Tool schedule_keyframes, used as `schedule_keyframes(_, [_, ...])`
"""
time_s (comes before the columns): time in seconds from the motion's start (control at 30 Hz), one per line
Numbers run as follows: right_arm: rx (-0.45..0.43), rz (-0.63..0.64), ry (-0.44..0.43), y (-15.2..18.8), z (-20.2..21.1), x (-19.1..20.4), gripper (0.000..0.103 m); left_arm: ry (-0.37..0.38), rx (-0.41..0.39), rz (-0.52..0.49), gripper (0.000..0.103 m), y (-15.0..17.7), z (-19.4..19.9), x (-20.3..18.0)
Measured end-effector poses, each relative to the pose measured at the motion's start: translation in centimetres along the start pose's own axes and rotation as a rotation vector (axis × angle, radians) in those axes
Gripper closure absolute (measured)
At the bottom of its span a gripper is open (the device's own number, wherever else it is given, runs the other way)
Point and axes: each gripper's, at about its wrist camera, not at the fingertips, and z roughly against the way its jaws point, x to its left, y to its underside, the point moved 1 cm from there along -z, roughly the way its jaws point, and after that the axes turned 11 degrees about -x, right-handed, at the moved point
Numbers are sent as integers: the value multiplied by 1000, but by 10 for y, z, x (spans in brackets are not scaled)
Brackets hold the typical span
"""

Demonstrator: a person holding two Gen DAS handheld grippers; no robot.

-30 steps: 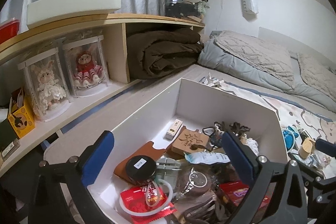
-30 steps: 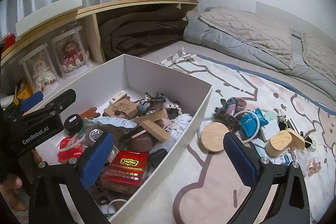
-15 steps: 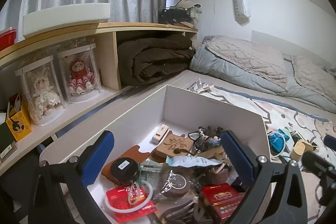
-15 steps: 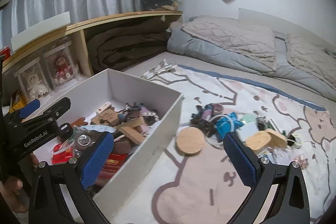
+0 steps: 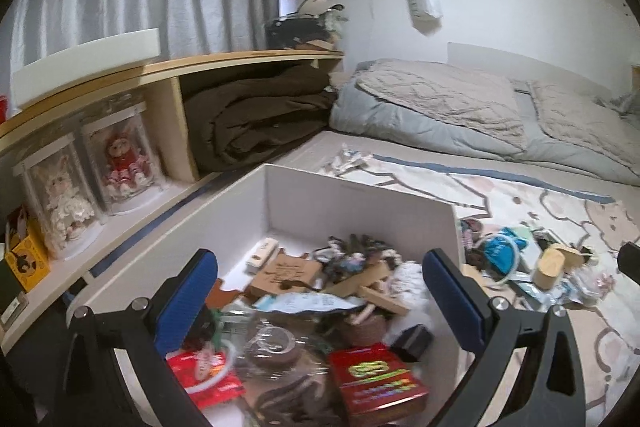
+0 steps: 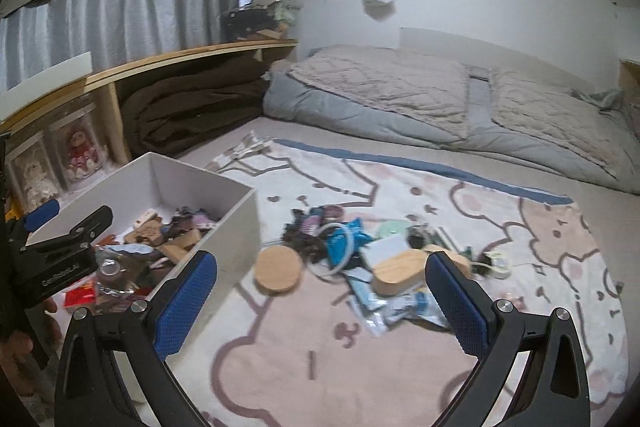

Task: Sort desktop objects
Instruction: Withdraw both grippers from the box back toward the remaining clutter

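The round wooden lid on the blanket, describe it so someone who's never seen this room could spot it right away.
Find the white box on the cartoon-print blanket. Just to its right, at the near left edge of the loose clutter, lies the round wooden lid. It is a flat, plain, pale disc lying apart, unlike the rounded-oblong wooden piece further right among packets.

Open tongs (image 6: 320,301) hover above scattered clutter (image 6: 360,259).
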Motion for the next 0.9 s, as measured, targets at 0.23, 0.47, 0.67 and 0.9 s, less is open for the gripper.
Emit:
schedule_keyframes(0.23, [-22, -29, 73, 1, 13, -42, 0, 82, -18, -3, 0, -5, 6, -27])
schedule_keyframes(0.47, [-51, -71, 136, 5, 26, -81, 0, 166, -32, 1, 0, -10, 12, -57])
schedule_keyframes(0.67, [-75, -102, 183, 6, 38, -110, 0, 229, -44, -11, 0, -14, 15, -80])
schedule_keyframes(0.9, [-88, -143, 224, 9, 47, -137, 0, 302, -27, 9, 0, -21, 10, -102])
